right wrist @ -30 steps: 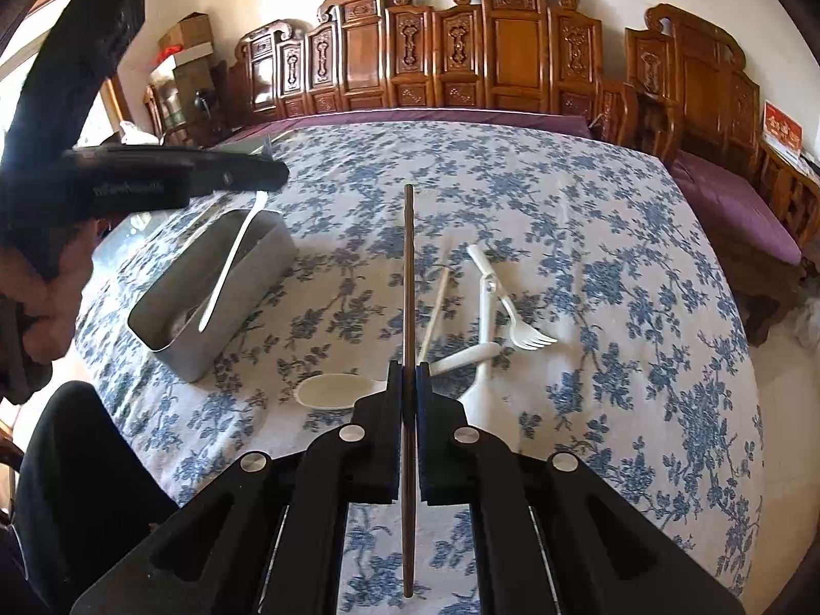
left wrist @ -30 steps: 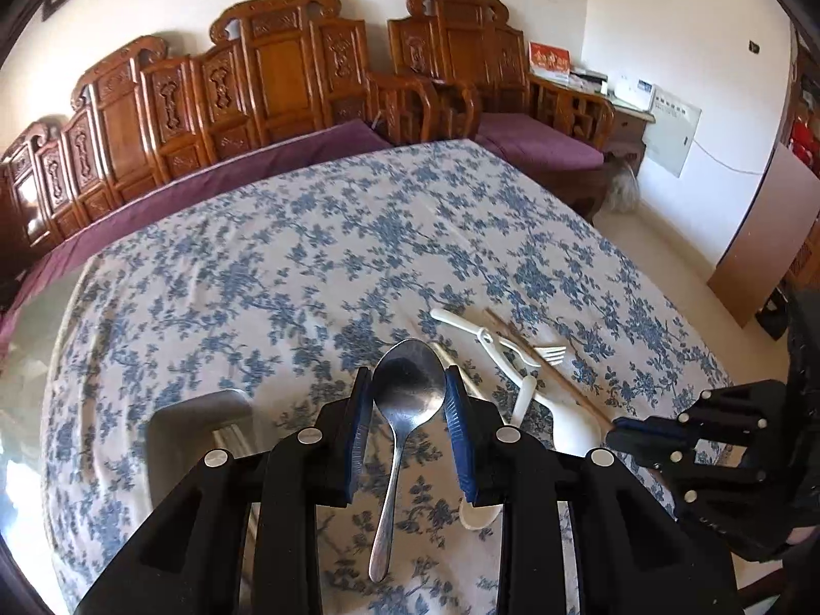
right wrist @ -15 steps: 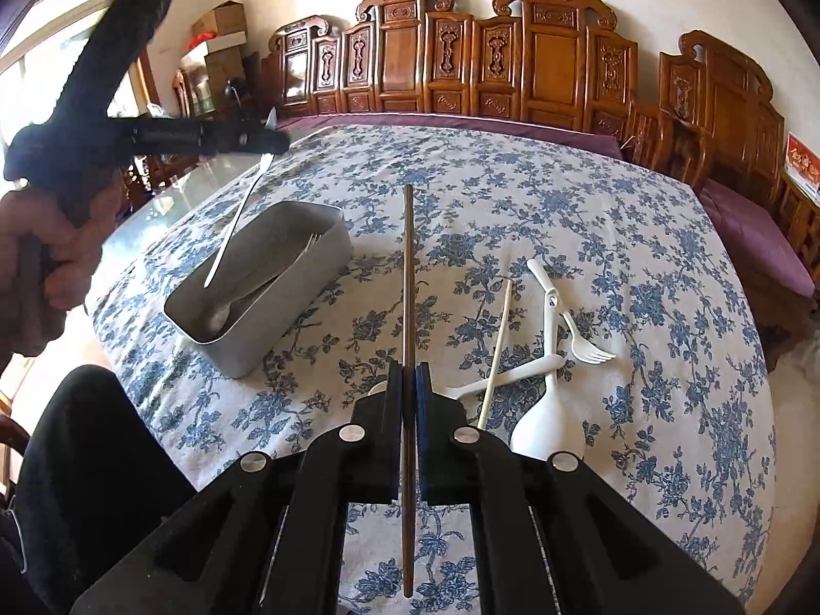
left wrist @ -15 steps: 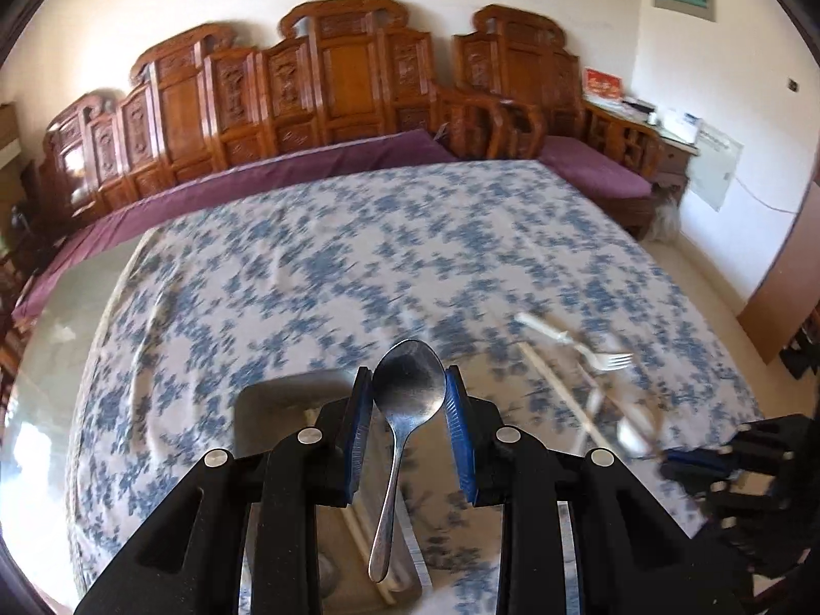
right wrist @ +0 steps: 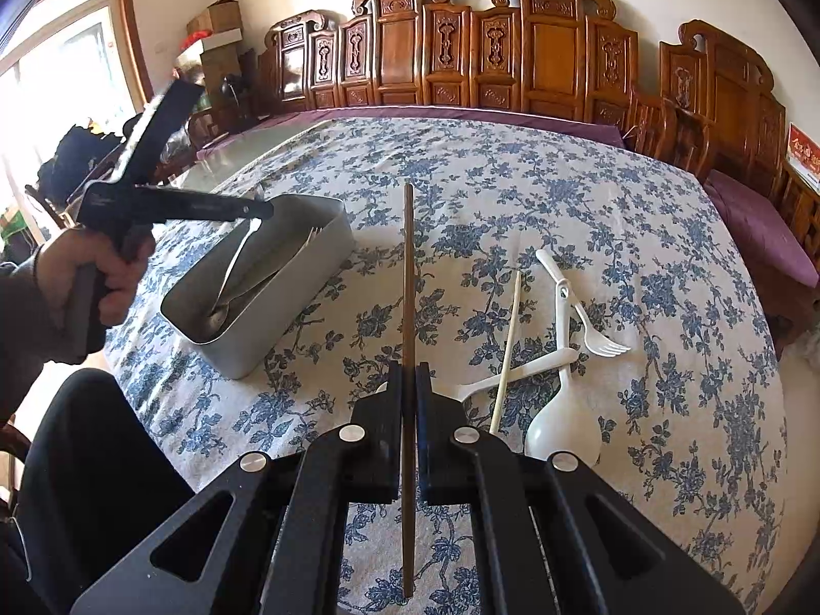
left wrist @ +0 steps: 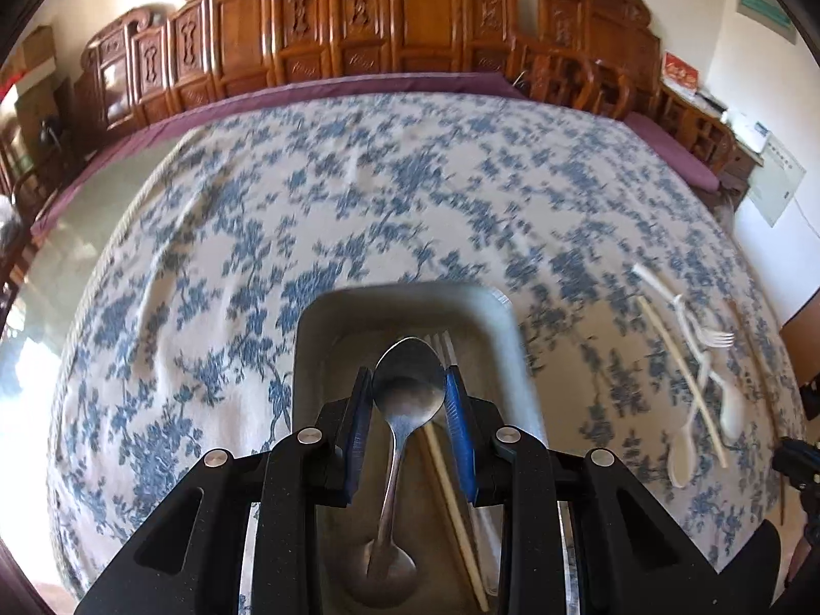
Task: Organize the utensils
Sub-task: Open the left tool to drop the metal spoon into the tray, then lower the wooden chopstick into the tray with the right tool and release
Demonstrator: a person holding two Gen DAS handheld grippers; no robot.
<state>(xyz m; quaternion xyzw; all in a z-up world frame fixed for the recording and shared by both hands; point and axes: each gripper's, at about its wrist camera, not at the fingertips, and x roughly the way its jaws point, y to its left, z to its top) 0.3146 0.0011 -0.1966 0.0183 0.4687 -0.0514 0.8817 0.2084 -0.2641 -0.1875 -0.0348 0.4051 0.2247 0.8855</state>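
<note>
The left gripper (left wrist: 409, 405) held a metal spoon (left wrist: 405, 405) by its bowl above the tray (left wrist: 405, 307), handle perhaps touching inside. The right gripper (right wrist: 409, 394) was closed on a brown chopstick (right wrist: 408, 277) over the desk (right wrist: 564, 195).

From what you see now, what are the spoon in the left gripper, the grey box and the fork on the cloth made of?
Spoon: seems polished metal; it gleams and mirrors the light.
Grey box: likely brushed or matte metal, from its dull even sheen, though painted plastic is possible.
Fork: seems white plastic, opaque and without any shine.
</note>
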